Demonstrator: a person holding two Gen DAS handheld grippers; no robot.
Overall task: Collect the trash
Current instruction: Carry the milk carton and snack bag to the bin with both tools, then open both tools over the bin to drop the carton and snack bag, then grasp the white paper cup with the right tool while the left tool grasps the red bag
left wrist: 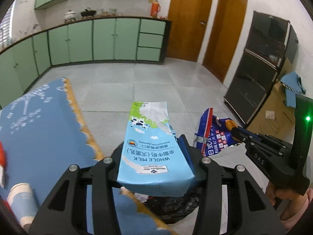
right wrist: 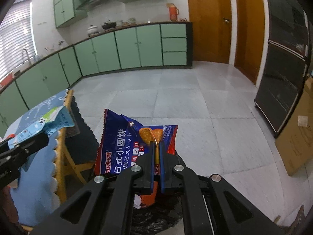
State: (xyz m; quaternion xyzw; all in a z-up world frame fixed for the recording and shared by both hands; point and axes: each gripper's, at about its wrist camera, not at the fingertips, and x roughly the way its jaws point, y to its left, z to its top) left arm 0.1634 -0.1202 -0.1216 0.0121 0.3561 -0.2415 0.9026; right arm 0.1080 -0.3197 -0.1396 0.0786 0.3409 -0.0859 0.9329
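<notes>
- The left gripper (left wrist: 156,156) points forward over the floor (left wrist: 121,86), level with the table (left wrist: 39,129) edge, its fingers clamped on the sides of a milk carton (left wrist: 150,143).
- The carton is flattened and creased; it lies lengthwise between the fingers, its torn top end pointing away from the camera and its printed face up.
- In the right wrist view the same carton (right wrist: 41,123) shows at far left, sticking out of the left gripper (right wrist: 29,143) beside the table's scalloped blue cloth (right wrist: 37,176).
- The right gripper (right wrist: 156,156) is held to the right of the left one, angled slightly inward and at about the same height, its blue-edged fingers pressed together on a snack bag (right wrist: 125,143).
- The bag is dark blue, crumpled and stands up from the fingers, its pinched fold running along the gap between them.
- From the left camera the right gripper (left wrist: 237,132) reaches in from the right edge, the bag (left wrist: 213,135) hanging off its tip, just beside the carton without touching it.
- The person's right hand (left wrist: 287,197) grips the handle low at the right.
- A black trash bag (right wrist: 156,213) lies open directly beneath both grippers, with white scraps inside.
- A paper cup (left wrist: 23,197) lies on the table at lower left.
</notes>
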